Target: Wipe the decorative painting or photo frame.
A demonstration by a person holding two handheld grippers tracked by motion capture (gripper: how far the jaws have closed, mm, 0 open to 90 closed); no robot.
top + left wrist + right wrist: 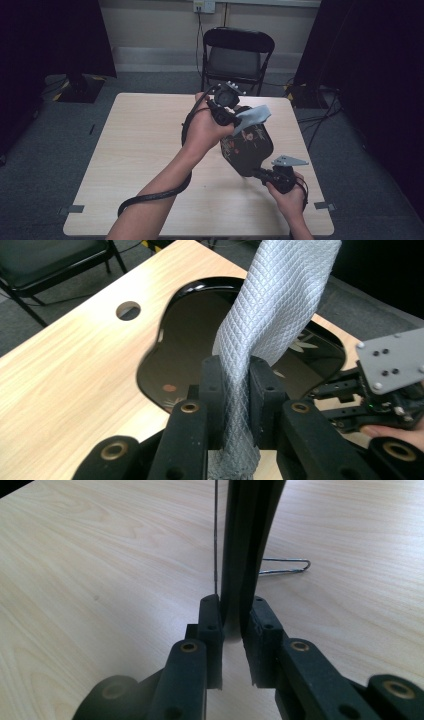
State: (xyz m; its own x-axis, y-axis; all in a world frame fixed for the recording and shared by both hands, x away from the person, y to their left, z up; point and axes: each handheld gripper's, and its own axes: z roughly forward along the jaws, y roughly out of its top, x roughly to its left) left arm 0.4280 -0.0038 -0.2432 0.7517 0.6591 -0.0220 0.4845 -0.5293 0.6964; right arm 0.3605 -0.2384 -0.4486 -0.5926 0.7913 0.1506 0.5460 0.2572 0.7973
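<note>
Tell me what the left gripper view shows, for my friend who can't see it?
The left gripper pinches a grey quilted cloth above a shiny black tray. The tray is tilted over a wooden table, and the right gripper grips its edge.

Black lacquered tray (248, 145) w/ floral print, tilted up off table; grey waffle cloth (252, 117) at top edge.
</note>
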